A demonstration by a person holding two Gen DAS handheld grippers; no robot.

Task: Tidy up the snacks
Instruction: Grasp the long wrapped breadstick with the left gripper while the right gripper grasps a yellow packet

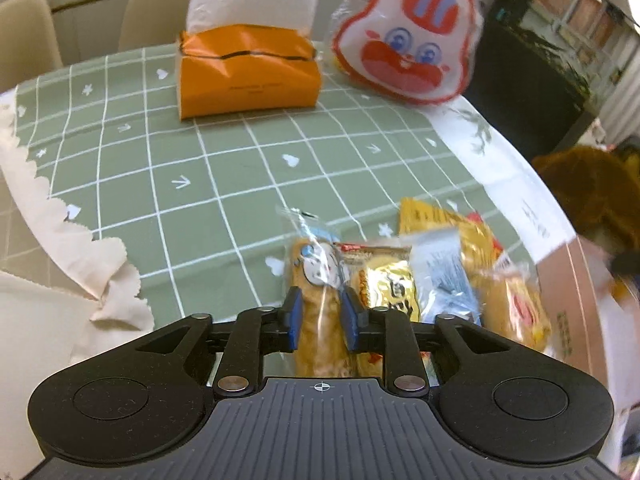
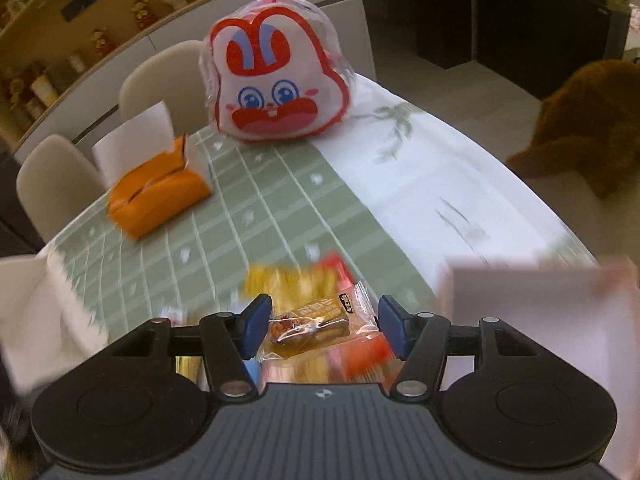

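My left gripper (image 1: 320,314) is shut on a long golden pastry in a clear wrapper (image 1: 320,320), lying at the left of a pile of snack packets (image 1: 440,276) on the green checked tablecloth (image 1: 200,168). My right gripper (image 2: 322,326) is open, its blue pads either side of a small brown snack bar in a clear wrapper (image 2: 316,322), above blurred yellow and red packets (image 2: 296,280). A pink-white cardboard box (image 2: 540,320) sits just right of it, and it also shows in the left wrist view (image 1: 568,304).
An orange tissue box (image 1: 248,72) and a big rabbit-face bag (image 1: 408,36) stand at the table's far side. A brown plush toy (image 2: 588,120) is off the right edge. Beige chairs (image 2: 52,184) stand behind the table.
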